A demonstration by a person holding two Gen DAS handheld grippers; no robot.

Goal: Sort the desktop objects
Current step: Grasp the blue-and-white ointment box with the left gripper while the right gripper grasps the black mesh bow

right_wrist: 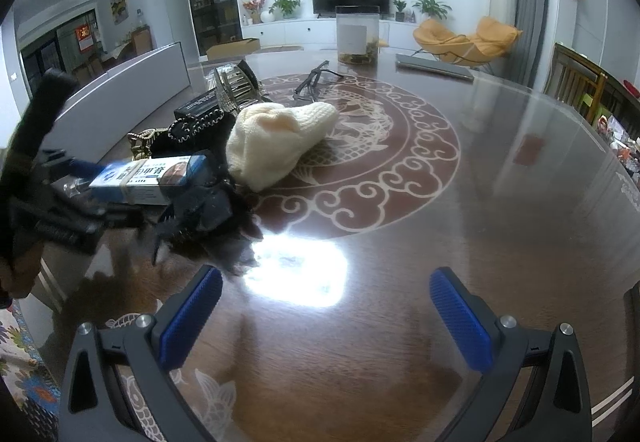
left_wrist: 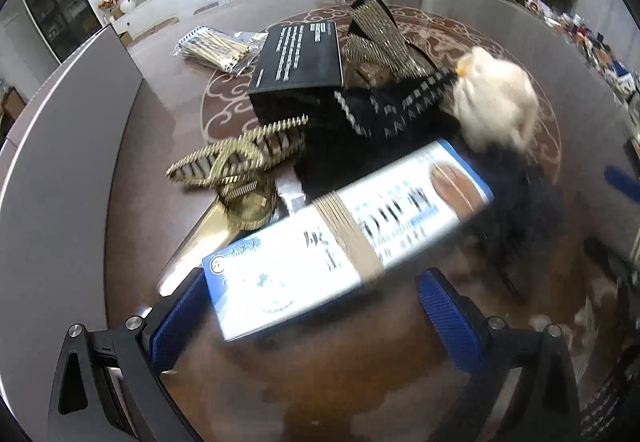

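A blue and white medicine box (left_wrist: 344, 238) with a tape band lies slanted between the wide-apart fingers of my left gripper (left_wrist: 312, 310); its near end touches the left blue pad (left_wrist: 180, 318), the right pad is clear of it. The box is blurred. It rests on black fabric (left_wrist: 380, 122) with studded trim. Behind lie a cream knitted hat (left_wrist: 496, 102), a black box (left_wrist: 300, 58) and a gold hair clip (left_wrist: 236, 162). In the right wrist view the medicine box (right_wrist: 148, 174) sits at the left beside the hat (right_wrist: 276, 142). My right gripper (right_wrist: 326, 322) is open and empty above bare table.
The round brown table (right_wrist: 480, 222) has a dragon pattern. Glasses (right_wrist: 316, 82), a clear jar (right_wrist: 357, 36) and a flat grey case (right_wrist: 434, 66) sit at the far side. A packet of gold sticks (left_wrist: 216, 48) lies far left. A grey panel (left_wrist: 60, 162) borders the table's left.
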